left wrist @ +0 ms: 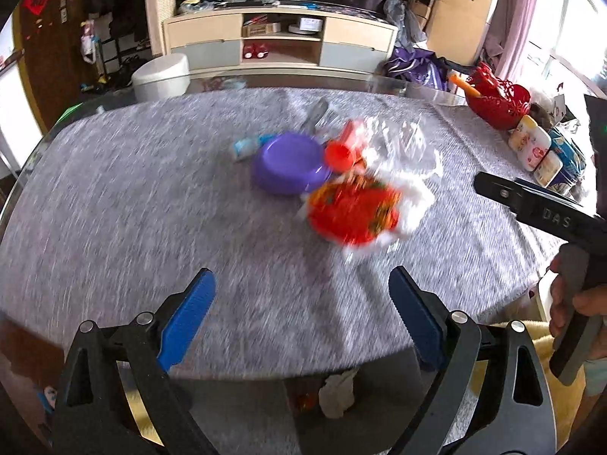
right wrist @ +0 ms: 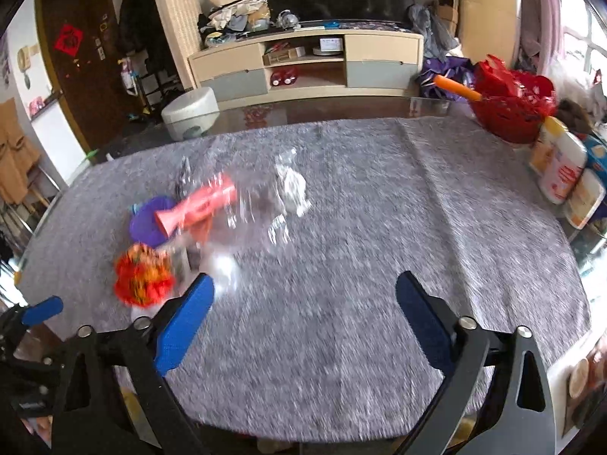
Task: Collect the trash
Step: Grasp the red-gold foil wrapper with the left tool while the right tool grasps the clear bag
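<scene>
On the grey tablecloth (left wrist: pixel 151 197) lies a cluster of things: a purple bowl (left wrist: pixel 288 163), an orange-red cup on its side (left wrist: pixel 343 148), clear crumpled plastic (left wrist: pixel 402 144) and a red printed snack wrapper on white plastic (left wrist: pixel 353 212). My left gripper (left wrist: pixel 301 295) is open and empty, hovering near the table's front edge, just short of the wrapper. My right gripper (right wrist: pixel 305 303) is open and empty above the cloth, right of the wrapper (right wrist: pixel 142 276), cup (right wrist: pixel 197 204), bowl (right wrist: pixel 146 223) and clear plastic (right wrist: pixel 280 197). Both views are motion-blurred.
A red basket (right wrist: pixel 508 102) and several white packs (right wrist: pixel 561 174) stand at the table's right edge. A small blue-white packet (left wrist: pixel 244 148) lies behind the bowl. Crumpled paper (left wrist: pixel 337 394) lies on the floor below the front edge. A cabinet (left wrist: pixel 280 38) stands beyond the table.
</scene>
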`<act>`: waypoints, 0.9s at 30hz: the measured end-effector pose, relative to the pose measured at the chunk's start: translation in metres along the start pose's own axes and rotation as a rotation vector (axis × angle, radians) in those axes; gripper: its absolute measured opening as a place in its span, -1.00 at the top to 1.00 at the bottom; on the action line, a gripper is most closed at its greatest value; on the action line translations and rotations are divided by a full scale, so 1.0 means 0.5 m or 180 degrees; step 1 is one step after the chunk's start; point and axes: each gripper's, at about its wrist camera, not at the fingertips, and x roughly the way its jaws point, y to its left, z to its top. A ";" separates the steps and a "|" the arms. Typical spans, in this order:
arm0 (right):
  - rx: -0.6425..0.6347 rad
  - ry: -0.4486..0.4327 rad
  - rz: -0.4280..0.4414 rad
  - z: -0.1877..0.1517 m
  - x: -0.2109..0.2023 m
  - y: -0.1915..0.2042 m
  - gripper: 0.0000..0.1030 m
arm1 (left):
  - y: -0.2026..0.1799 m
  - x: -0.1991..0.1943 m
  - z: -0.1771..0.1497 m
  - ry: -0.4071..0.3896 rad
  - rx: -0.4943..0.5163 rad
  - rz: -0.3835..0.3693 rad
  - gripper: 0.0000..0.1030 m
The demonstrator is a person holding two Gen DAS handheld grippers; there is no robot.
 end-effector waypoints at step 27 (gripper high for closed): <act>-0.0020 0.0443 0.0414 0.052 0.159 0.051 0.48 | -0.035 0.131 0.080 0.0223 0.0263 -0.0240 0.01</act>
